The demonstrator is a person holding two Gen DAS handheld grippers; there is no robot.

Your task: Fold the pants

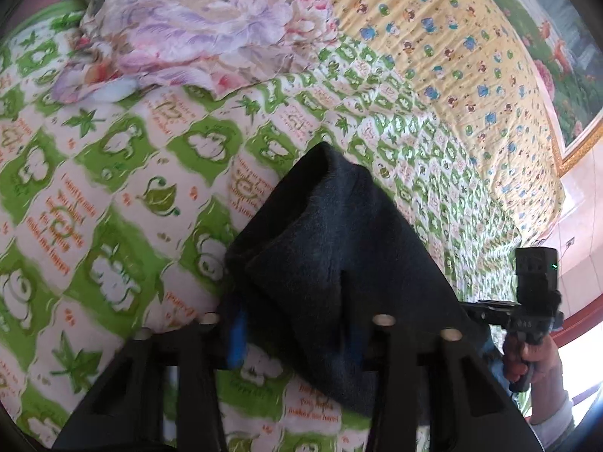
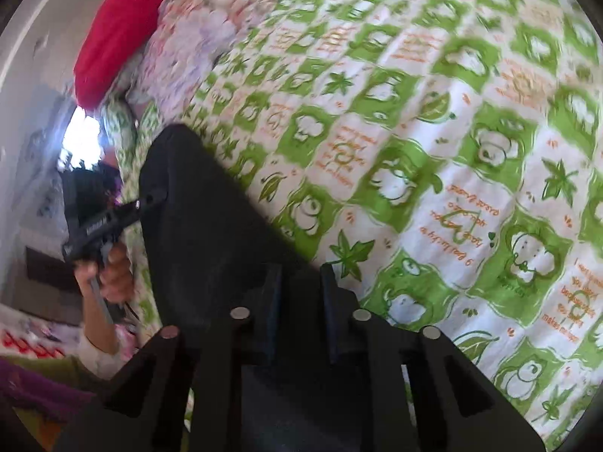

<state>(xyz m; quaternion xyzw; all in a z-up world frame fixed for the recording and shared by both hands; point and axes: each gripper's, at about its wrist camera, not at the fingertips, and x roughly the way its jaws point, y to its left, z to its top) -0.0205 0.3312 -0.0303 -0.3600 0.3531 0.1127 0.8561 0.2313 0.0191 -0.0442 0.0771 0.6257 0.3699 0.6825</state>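
Observation:
The dark navy pants (image 1: 320, 256) hang lifted above the green-and-white quilt (image 1: 113, 188). My left gripper (image 1: 297, 339) is shut on one edge of the pants, whose cloth drapes over its blue pads. In the right wrist view my right gripper (image 2: 299, 301) is shut on the other edge of the pants (image 2: 211, 226), with cloth stretching left towards the other gripper (image 2: 101, 222). The right gripper also shows at the right of the left wrist view (image 1: 535, 301), held in a hand.
A crumpled floral blanket (image 1: 181, 26) lies at the back of the bed, next to a yellow cartoon-print sheet (image 1: 471, 56). A red pillow (image 2: 113, 34) sits at the bed's far end. A framed picture (image 1: 565, 56) hangs on the wall.

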